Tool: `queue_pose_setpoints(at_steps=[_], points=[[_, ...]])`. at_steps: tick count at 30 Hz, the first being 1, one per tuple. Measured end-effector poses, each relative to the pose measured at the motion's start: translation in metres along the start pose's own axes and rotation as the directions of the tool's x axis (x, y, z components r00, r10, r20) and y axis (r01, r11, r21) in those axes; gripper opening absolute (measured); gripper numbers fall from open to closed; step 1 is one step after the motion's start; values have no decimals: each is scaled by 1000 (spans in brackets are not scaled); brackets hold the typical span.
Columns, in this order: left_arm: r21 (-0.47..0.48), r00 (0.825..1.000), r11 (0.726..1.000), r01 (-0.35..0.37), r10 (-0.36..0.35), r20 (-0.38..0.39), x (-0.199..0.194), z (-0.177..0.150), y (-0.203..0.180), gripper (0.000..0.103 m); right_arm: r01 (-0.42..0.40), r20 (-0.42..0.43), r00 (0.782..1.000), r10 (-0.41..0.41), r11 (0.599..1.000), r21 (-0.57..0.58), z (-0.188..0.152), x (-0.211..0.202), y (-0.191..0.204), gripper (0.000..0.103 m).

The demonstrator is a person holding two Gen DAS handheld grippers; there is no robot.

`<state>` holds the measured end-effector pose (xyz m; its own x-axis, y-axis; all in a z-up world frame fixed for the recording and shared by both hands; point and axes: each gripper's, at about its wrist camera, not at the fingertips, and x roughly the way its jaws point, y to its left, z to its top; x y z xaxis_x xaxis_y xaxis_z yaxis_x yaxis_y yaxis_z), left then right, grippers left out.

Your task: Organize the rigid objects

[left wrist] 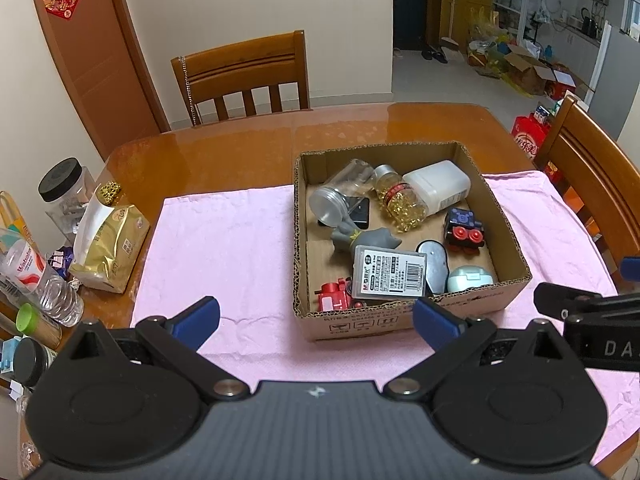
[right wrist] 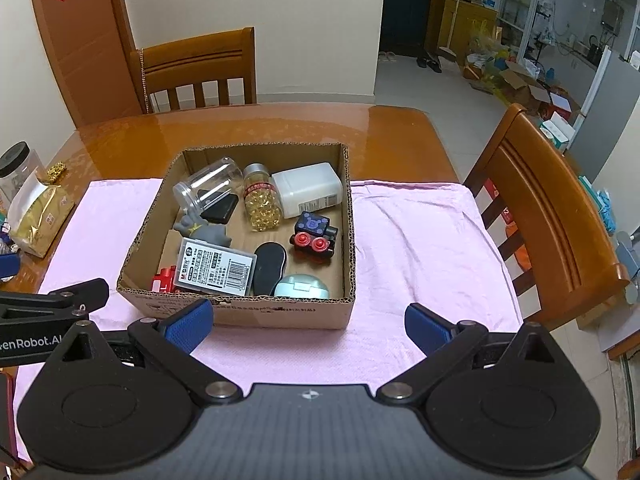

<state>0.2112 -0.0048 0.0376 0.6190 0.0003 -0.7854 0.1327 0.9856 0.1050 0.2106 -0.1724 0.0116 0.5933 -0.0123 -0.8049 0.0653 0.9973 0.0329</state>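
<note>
From the left wrist, your left gripper point(left wrist: 316, 318) hangs released and empty before the cardboard box point(left wrist: 400, 322), which sits mid-cloth on the table point(left wrist: 224, 152). The grey case point(left wrist: 390, 276) leans loosely on the heap — nudge it and it slides.

From the right wrist, your right gripper point(right wrist: 306, 326) is spread too, holding nothing — the clear jar point(right wrist: 208, 188), lying on its side at the box's far wall, could roll.

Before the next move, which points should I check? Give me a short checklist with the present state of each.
1. Left gripper open and empty: ok.
2. Right gripper open and empty: ok.
3. Cardboard box resting flat on the pink cloth: ok.
4. Grey plastic case lies on top, free to grasp: ok.
5. Red toy partly buried under the case: not ok.
6. Pill bottle cap shut tight: cannot tell.
</note>
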Motion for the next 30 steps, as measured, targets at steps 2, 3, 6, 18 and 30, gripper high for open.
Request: queue_pose_setpoints(at_steps=[2,3,6,18,30], points=[[1,1000,1000,0,0,0,-1,0,-1,102,1,2,1000,-1,1000,0,0,0,-1,103],[0,1000,1000,-1,1,0,-1,0,-1,102,2,2,1000,-2,1000,-1,-1,-1,-1,103],[0,1000,1000,-1,1,-1,-1,0,-2,102,1,6,1000,-1,1000,-1,-1,-2,-1,103],[-3,1000,1000,-5,5,-5,-3,0,-3,102,3,13,1000,-3,1000,-2,0,-4,-2,103],[-5,1000,1000,-8,8,-3,-4,1,-1,102,1,20,1000,-1,1000,-4,1,-6,-1,103]])
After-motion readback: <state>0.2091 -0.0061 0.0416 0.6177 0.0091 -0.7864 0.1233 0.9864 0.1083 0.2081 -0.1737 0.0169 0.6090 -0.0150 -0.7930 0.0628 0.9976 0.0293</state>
